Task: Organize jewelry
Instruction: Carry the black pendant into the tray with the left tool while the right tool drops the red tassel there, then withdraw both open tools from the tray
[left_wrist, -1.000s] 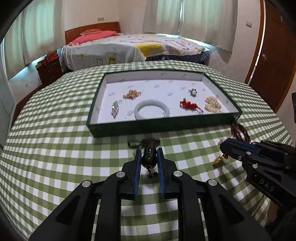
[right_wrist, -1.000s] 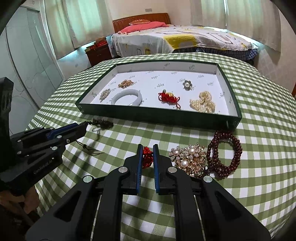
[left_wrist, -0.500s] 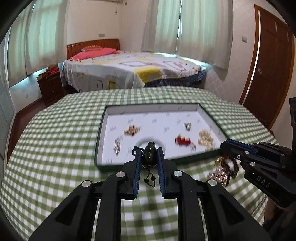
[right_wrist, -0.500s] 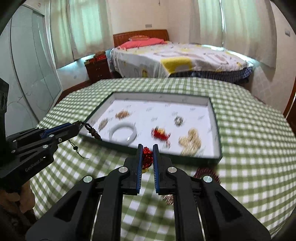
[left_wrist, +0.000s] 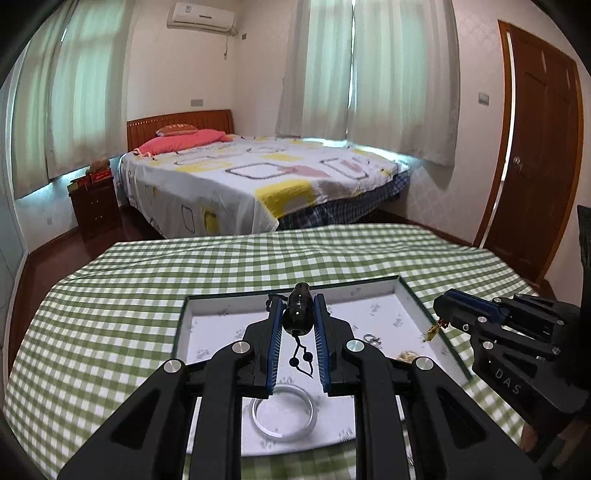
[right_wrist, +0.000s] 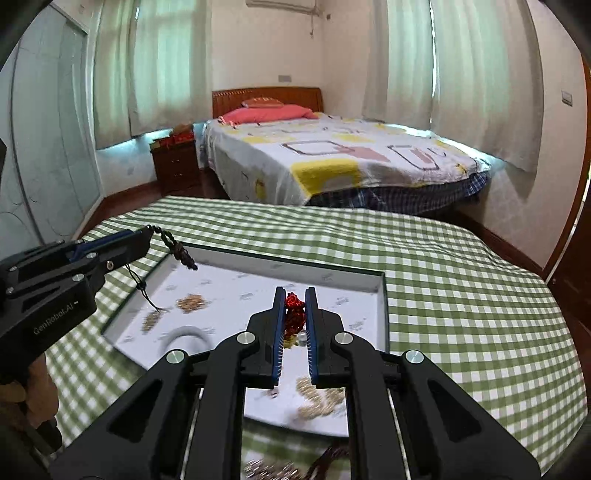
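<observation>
My left gripper (left_wrist: 298, 300) is shut on a dark bead pendant (left_wrist: 299, 313) with a thin black cord, held above the green-rimmed white tray (left_wrist: 221, 306); it also shows in the right wrist view (right_wrist: 146, 236), the pendant (right_wrist: 181, 254) dangling over the tray's far left corner. My right gripper (right_wrist: 294, 293) is shut on a red knotted ornament (right_wrist: 293, 312), held above the tray (right_wrist: 332, 267); in the left wrist view it (left_wrist: 439, 306) hangs a small gold piece (left_wrist: 432, 332) over the tray's right rim. A white bangle (left_wrist: 282, 411) lies in the tray.
The tray sits on a round table with a green checked cloth (left_wrist: 110, 314). In the tray lie gold chains (right_wrist: 192, 302), a pale gold chain (right_wrist: 317, 398) and a silver piece (left_wrist: 371, 338). More jewelry (right_wrist: 266, 469) lies on the cloth near me. A bed (left_wrist: 258, 177) stands beyond.
Both grippers have lifted off the cloth with their pieces and moved forward over the tray. The view has tilted up toward the bed.
</observation>
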